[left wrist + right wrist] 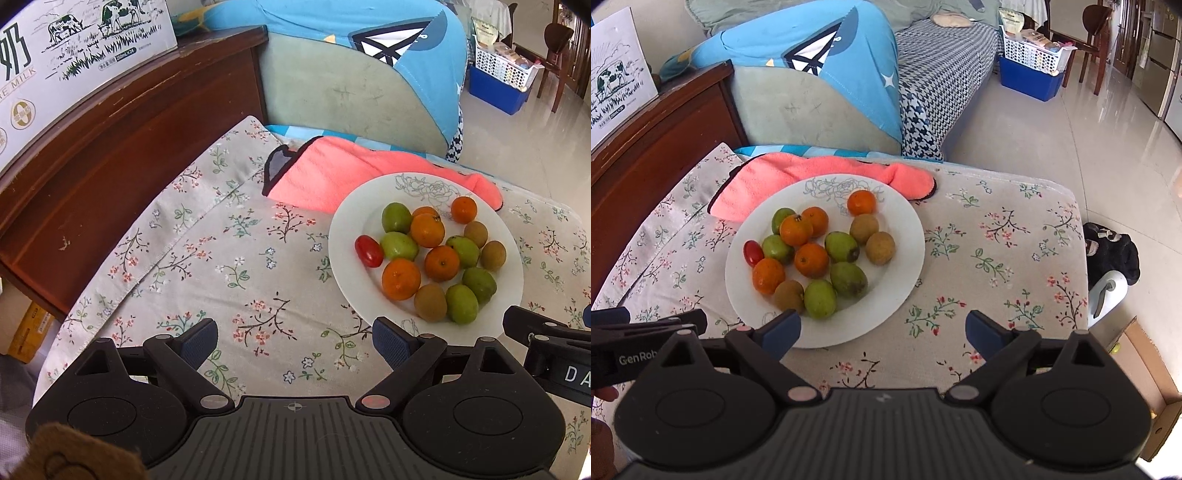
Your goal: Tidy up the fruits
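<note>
**A:** Where do you stand? Both of your tools are empty: the left hand-held gripper [295, 341] has its jaws spread wide over bare cloth, and the right hand-held gripper [882, 328] is just as wide, its left finger over the near rim of the plate [905, 218].

**B:** And the fruit?

**A:** All of it is on that white plate, on the flowered worktop [997, 258], mixed by kind. The oranges [811, 260] sit through the middle, the green fruits [820, 298] are scattered among them, and the brown ones [880, 248] lie mostly on the right side. One small red tomato [753, 253] is at the left edge. I'd guess the brown ones are kiwis, though the fisheye softens them too much to be sure.

**B:** So is this sorted or not?

**A:** It fits either case: fruit gathered onto one plate, or a heap waiting to be split by kind. If you do go in, pick an outer piece, like the green one nearest your right gripper. Come down with a finger on either side. The round ones touch and will roll, so close slowly and lift straight up.
</note>
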The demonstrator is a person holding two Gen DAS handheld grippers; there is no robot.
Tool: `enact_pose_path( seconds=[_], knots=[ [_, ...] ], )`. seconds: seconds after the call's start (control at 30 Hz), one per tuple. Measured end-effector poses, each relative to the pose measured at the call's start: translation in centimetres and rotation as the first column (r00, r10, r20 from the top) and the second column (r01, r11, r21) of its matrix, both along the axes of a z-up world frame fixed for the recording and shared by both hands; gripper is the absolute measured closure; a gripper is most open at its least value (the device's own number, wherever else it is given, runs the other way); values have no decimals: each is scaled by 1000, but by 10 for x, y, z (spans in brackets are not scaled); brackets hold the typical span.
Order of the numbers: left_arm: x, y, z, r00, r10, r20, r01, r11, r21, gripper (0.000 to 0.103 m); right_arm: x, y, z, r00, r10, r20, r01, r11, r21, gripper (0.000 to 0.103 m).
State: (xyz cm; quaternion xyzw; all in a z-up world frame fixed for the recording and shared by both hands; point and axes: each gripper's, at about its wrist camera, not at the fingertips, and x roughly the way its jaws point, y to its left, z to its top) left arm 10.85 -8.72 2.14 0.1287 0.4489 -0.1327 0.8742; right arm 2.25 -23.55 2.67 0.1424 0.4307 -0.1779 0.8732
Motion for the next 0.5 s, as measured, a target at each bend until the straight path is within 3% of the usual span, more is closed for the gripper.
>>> enact_pose_path(
  seconds=[0.5],
  knots=[
    [10,-6,-8,1000,-7,-9,8,1000,17,11,22,3,-9,1000,3,-26,-4,999,-45,5]
  ],
)
